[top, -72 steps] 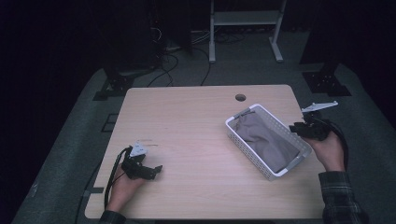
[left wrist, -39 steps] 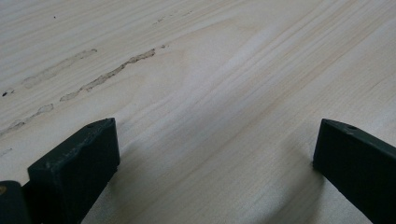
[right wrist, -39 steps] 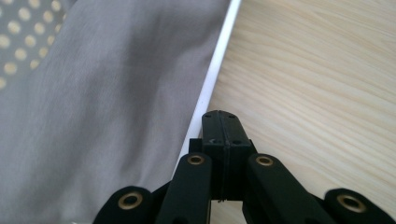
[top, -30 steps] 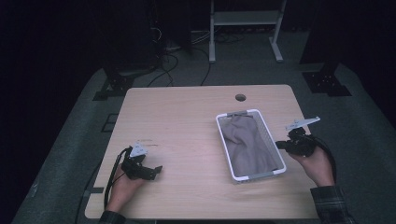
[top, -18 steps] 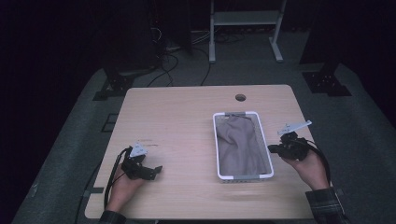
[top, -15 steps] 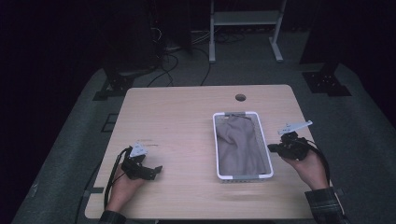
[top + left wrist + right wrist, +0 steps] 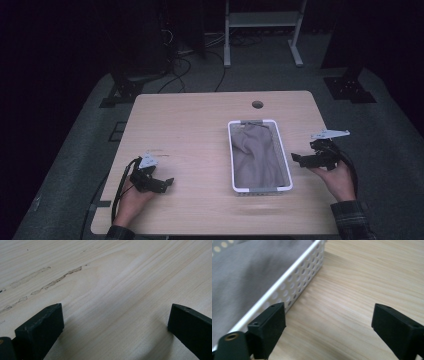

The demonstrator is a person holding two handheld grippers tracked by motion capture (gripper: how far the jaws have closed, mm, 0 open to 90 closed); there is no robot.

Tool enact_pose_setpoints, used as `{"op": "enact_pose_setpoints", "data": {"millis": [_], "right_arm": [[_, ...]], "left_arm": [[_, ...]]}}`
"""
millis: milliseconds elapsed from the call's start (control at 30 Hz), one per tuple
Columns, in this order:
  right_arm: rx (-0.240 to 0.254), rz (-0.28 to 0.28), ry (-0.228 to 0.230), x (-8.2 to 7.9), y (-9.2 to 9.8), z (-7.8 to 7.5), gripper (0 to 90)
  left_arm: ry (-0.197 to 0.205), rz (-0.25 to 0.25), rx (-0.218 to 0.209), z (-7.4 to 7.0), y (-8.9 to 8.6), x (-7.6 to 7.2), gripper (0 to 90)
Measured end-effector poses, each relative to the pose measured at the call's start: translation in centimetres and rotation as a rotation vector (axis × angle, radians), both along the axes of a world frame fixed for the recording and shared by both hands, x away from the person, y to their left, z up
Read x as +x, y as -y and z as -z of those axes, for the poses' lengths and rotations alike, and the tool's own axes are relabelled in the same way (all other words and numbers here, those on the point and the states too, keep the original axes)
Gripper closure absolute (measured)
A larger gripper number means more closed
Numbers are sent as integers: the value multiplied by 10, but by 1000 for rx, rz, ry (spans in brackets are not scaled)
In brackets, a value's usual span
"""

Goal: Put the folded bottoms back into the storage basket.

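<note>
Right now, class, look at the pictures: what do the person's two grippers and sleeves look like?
Both are black. The left gripper and the right gripper each carry a grey three-cornered plate on top and trail a black cable. Up close, the fingers are blocky black pads with a small hole near the tip; a brass-coloured fitting sits at one base. The right sleeve is dark plaid.

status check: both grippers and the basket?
Left gripper open, empty, over bare table. Right gripper open beside white basket, not gripping. Grey cloth inside.
</note>
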State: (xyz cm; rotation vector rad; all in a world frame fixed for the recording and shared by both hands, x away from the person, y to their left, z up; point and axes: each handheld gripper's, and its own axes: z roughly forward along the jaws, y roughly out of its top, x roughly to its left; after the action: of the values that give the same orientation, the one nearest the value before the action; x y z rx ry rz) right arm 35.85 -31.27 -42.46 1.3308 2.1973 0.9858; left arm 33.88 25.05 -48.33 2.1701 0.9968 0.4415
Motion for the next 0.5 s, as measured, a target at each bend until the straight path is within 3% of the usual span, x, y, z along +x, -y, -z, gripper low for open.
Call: {"op": "enact_pose_setpoints", "data": {"millis": [67, 333, 500], "right_arm": [[12, 19, -3, 2, 3, 3, 7], [-26, 87, 5, 6, 16, 20, 0], [-50, 118, -21, 11, 21, 35, 0]], "left_arm": [[0, 5, 1, 0, 0, 0, 0], [0, 6, 0, 0, 0, 0, 0], [0, 6, 0, 0, 0, 0, 0]]}}
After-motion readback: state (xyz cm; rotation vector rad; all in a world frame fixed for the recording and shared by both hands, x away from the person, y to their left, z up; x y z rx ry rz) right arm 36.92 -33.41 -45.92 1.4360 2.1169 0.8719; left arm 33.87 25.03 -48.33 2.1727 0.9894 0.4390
